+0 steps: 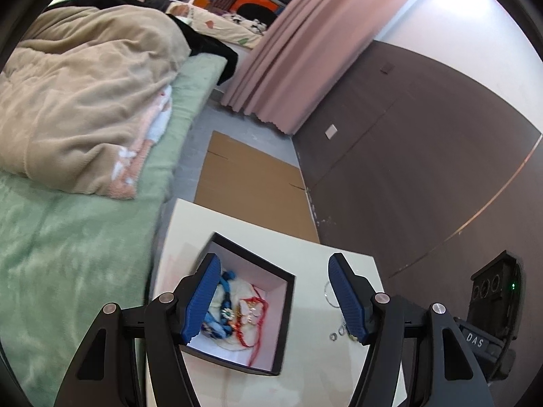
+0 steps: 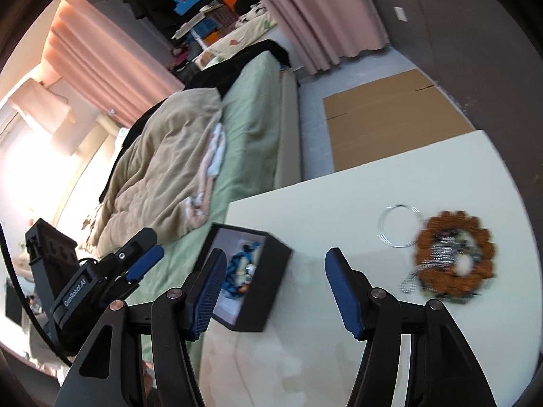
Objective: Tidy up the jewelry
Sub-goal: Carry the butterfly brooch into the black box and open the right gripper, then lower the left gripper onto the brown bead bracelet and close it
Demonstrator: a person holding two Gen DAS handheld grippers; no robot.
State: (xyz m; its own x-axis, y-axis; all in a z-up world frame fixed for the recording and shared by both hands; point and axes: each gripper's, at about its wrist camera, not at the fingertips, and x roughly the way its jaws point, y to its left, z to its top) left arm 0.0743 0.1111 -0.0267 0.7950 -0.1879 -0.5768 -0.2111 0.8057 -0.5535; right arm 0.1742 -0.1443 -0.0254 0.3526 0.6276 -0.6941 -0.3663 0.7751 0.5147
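Observation:
A black open box [image 1: 286, 308] with a white lining sits on the white table [image 1: 325, 373]. In it lie a blue beaded piece [image 1: 220, 312] and a red cord bracelet [image 1: 253, 329]. My left gripper [image 1: 275, 298] is open and empty above the box. In the right wrist view the box [image 2: 268, 291] is left of centre; a brown beaded bracelet [image 2: 454, 257], a thin silver wire hoop [image 2: 400, 225] and a silver chain [image 2: 409, 283] lie on the table to the right. My right gripper [image 2: 275, 293] is open and empty above the table. The left gripper also shows at the left [image 2: 142, 261].
A bed with a green sheet [image 1: 68, 237] and a beige blanket [image 1: 85, 101] runs along the table's left side. Flat cardboard [image 1: 251, 183] lies on the floor beyond the table. A dark wall panel [image 1: 424, 156] and pink curtains [image 1: 305, 54] stand to the right.

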